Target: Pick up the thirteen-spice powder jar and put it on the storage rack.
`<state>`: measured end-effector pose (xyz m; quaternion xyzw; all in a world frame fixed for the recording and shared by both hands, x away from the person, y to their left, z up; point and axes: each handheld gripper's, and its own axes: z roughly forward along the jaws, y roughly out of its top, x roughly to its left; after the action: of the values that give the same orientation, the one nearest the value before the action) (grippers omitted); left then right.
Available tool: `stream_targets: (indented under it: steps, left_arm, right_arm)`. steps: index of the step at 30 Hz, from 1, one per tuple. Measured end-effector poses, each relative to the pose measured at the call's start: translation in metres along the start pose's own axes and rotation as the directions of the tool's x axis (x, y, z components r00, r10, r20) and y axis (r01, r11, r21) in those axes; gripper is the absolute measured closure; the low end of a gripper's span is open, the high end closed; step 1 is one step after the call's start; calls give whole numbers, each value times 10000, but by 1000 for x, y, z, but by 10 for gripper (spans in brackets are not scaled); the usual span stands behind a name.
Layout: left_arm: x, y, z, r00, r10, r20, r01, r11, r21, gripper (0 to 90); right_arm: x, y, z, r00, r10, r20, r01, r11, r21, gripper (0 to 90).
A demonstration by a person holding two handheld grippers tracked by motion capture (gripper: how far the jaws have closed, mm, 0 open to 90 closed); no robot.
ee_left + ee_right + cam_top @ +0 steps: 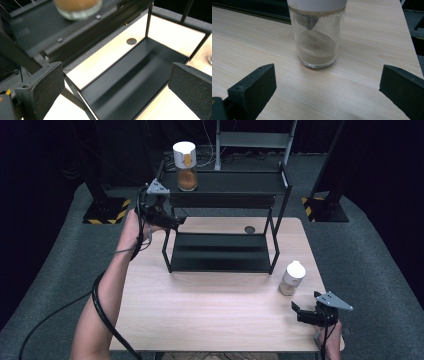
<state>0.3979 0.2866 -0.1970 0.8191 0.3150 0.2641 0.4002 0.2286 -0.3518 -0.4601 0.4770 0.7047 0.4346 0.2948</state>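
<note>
A wooden surface carries a black rack, an orange-filled jar on its top shelf. Nearer, a white-capped glass jar of pale powder stands before the right tongs, spread wide. Left tongs gape empty beside the rack. Glass looks slick, breakable; grip mid-body.
</note>
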Motion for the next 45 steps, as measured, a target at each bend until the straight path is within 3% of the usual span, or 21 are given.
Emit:
stream_targets:
  steps: [6,13,19,24,27,31,38,43,45]
  left_arm:
    - [-10,-45,8,9993,-250,272,241,9993,302,1]
    - [-19,-97,22,9945,-880,560,839,9939,720,1]
    - [-25,-140,35,9857,-1463,840,1369,9846,1086,1]
    - [-36,-175,49,9764,-2007,804,1860,9693,1607,1]
    - [-43,-189,55,9739,-2145,748,1981,9631,1823,1]
    - [-62,-199,66,9839,-1760,314,1631,9559,2442,1]
    - [-82,-215,71,9835,-1807,-80,1770,9526,2473,1]
    - [-83,-227,69,9732,-2295,-163,2278,9514,2072,0]
    - [-85,-229,69,9717,-2349,-240,2350,9520,1961,0]
  right_arm:
    - [0,1,0,10000,-27,8,27,10000,32,0]
    - [1,1,0,10000,-40,22,40,10000,45,0]
    - [1,1,0,10000,-40,32,40,10000,44,0]
    - [1,1,1,10000,-81,32,81,9999,69,0]
    - [1,2,1,10000,-80,33,80,9999,95,0]
    - [1,2,1,10000,-65,58,64,9999,96,0]
    - [2,2,1,10000,-69,65,68,9999,132,0]
    - [2,3,2,9999,-73,84,72,9999,126,0]
    - [2,3,2,9999,-69,90,68,9999,130,0]
